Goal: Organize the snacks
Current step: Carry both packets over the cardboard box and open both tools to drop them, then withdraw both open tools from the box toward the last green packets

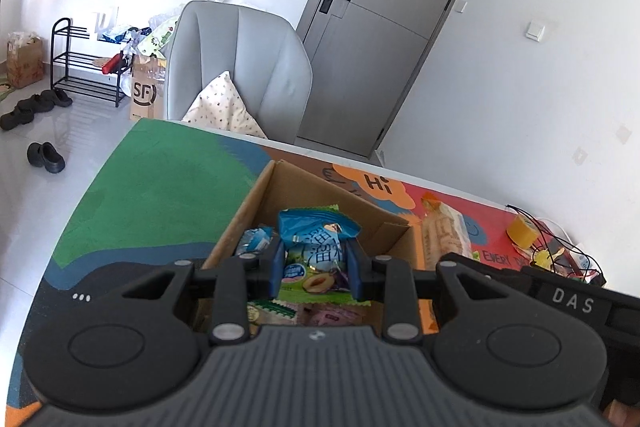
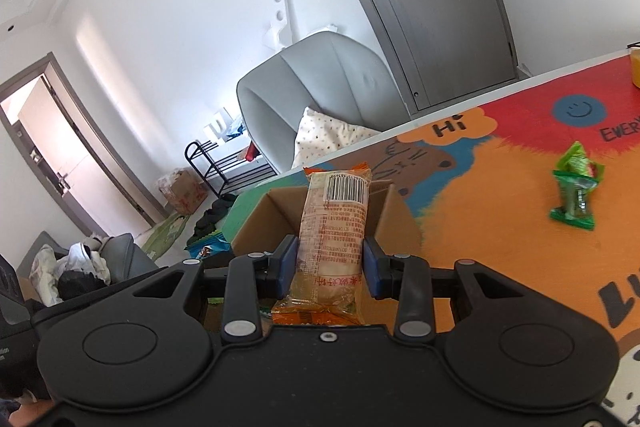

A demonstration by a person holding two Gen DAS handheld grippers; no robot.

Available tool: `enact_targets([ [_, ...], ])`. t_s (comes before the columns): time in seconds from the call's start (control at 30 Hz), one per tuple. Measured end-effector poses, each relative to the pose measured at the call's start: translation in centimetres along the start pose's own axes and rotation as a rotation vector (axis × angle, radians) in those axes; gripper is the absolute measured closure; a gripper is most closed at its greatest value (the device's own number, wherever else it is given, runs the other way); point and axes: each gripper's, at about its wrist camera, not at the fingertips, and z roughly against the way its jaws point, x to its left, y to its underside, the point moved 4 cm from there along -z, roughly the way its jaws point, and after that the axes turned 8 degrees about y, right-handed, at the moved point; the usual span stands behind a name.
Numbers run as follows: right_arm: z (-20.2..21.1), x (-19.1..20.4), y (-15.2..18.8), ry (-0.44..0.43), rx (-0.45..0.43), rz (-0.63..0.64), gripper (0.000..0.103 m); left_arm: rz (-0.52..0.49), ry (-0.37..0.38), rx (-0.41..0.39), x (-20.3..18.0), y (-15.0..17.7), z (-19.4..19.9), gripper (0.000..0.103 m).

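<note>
While both hands carry packets toward it, the cardboard box (image 1: 276, 195) sits open on the colourful table mat (image 1: 160, 195), evidently the place where the snacks are being gathered; several wrapped packets already lie inside. Beyond the far table edge stand a grey armchair (image 1: 240, 59) with a spotted cushion (image 1: 224, 107), a grey door (image 1: 384, 27), white walls, and a black shoe rack (image 1: 84, 67) far to the left. Over the box, the left gripper (image 1: 316, 267) is clenched on a blue-and-green plum snack packet (image 1: 316, 247), held above the opening, probably so it can drop straight in. Just right of the box, the right gripper (image 2: 330, 267) grasps a long orange-ended snack bar (image 2: 334, 227) upright, barcode facing the camera, its top level with the box's rim; it looks queued for the same box. One small green candy packet (image 2: 576, 191) lies loose on the mat, well apart to the right, not yet collected
</note>
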Motion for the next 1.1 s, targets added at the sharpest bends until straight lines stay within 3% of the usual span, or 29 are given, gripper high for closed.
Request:
enact_targets([
  [0.27,-1.7,1.6,0.4,0.006,0.01,0.006,0.065,0.03,0.009,0.021,2.1,0.2,-1.2,0.072],
  [0.37,-1.6,1.3,0.2,0.03,-0.009,0.001,0.048,0.03,0.016,0.025,2.0,0.3,-1.6,0.072],
  [0.5,-0.9,0.2,0.1,0.056,-0.036,-0.014,0.037,0.007,0.025,0.035,1.1,0.6,-2.3,0.072],
  [0.57,-0.6,-0.4,0.1,0.059,-0.042,-0.023,0.03,0.007,0.022,0.043,0.7,0.8,-2.6,0.067],
  [0.63,-0.4,-0.9,0.2,0.065,-0.048,-0.025,0.027,0.001,0.009,0.05,0.4,1.0,-2.8,0.048],
  [0.73,-0.2,-1.8,0.4,0.063,-0.042,-0.043,0.023,-0.021,-0.006,0.029,-0.4,1.1,-2.4,0.034],
  [1.1,1.8,-4.5,1.3,0.064,-0.033,-0.068,0.007,-0.036,-0.04,0.065,-2.5,2.3,-1.6,0.017],
])
